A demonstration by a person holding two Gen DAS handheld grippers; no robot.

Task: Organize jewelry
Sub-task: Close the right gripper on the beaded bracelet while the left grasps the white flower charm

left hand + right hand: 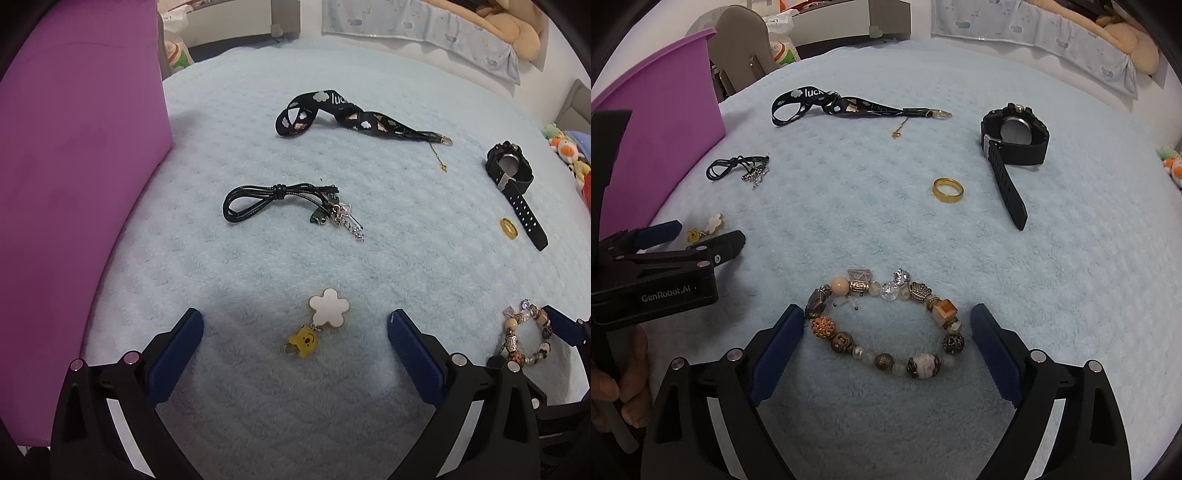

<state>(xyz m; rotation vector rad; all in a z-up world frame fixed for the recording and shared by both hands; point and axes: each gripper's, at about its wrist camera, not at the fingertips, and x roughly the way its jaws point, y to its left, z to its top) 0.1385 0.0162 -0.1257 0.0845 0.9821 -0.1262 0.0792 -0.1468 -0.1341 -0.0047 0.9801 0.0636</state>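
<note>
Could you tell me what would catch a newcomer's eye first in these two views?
Probably the beaded bracelet, lying flat on the pale blue blanket between the open fingers of the right gripper. Next, the yellow bear charm with its white flower, framed by the open left gripper. Farther off, a black wristwatch beside a gold ring, and a purple bin at the left edge.

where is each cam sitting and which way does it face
Left wrist: on the left gripper, low over the blue blanket, facing the flower-and-bear charm; own open fingers show.
Right wrist: on the right gripper, facing the beaded bracelet; own open fingers, the left gripper and a hand show.
Shared: bracelet, charm, lanyard, black cord, gold ring, watch, purple bin.
</note>
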